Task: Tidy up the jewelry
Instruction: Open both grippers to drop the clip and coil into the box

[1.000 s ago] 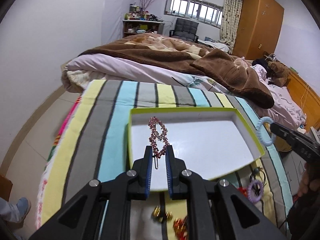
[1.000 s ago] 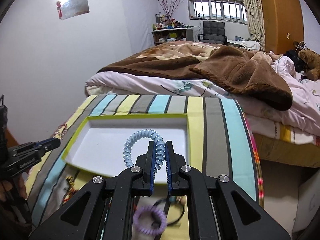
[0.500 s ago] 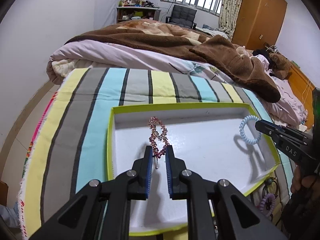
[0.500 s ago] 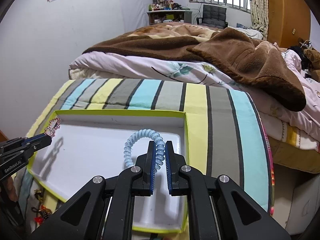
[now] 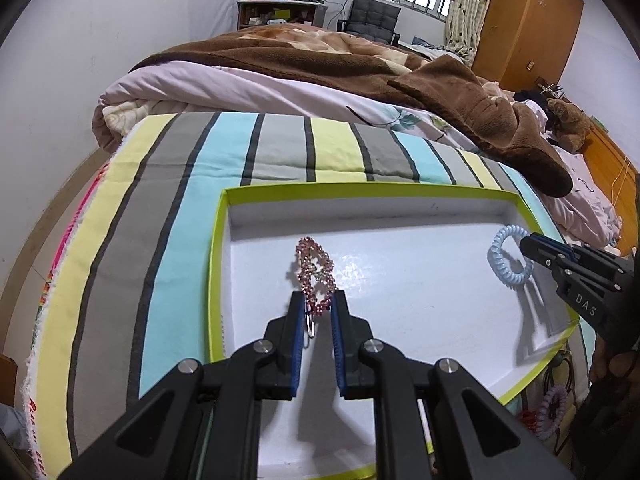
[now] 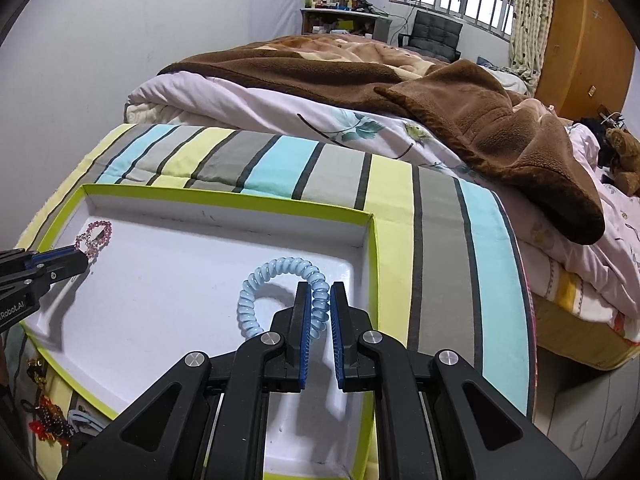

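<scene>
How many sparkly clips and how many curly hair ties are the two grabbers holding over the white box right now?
Sparkly pink clips: 1, in the left gripper
Light blue curly hair ties: 1, in the right gripper
Total held: 2
Nothing rests on the floor of the white box yet.

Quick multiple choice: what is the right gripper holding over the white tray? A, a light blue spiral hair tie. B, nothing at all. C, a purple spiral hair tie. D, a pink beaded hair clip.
A: in the right wrist view the right gripper is shut on the light blue spiral hair tie above the white tray; the pink beaded hair clip is held by the left gripper.
</scene>
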A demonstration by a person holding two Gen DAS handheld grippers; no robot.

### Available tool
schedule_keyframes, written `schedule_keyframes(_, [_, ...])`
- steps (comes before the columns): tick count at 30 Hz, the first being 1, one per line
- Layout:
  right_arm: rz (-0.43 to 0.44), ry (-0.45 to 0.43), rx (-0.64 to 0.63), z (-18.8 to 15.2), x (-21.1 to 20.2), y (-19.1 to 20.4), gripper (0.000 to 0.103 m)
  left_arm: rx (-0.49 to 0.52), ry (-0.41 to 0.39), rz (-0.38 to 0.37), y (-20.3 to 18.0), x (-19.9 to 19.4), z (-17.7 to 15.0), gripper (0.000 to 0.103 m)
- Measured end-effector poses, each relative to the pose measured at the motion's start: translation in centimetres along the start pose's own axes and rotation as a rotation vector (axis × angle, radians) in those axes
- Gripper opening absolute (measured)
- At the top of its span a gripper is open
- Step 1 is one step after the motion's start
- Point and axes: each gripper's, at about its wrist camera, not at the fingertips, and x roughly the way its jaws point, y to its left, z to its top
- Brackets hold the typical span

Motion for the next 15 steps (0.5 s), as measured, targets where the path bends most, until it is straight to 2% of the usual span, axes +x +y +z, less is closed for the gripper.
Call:
schedule_keyframes(7, [0.003, 0.002, 0.019, -0.2, 0.3, -0.3, 0.010, -0.004, 0.003, -0.016, 0.2, -0.1, 0.1, 0.015])
schedule_keyframes(10, [0.016, -0.016, 0.020, -0.2, -0.2, -0.4, 0.015, -0.011, -0.003, -0.018, 0.2, -0.3, 0.1, 0.024])
schedule_keyframes(12, [0.031, -0.028, 0.020, -0.2, -0.6, -0.3, 0.016, -0.019, -0.006, -0.032, 0.3, -0.8, 0.0, 0.036])
schedule_keyframes(15, [0.054, -0.058, 0.034, -0.2, -1.6, -0.4, 0.020, -0.022, -0.021, -0.029, 0.2, -1.8, -0.1, 0.038])
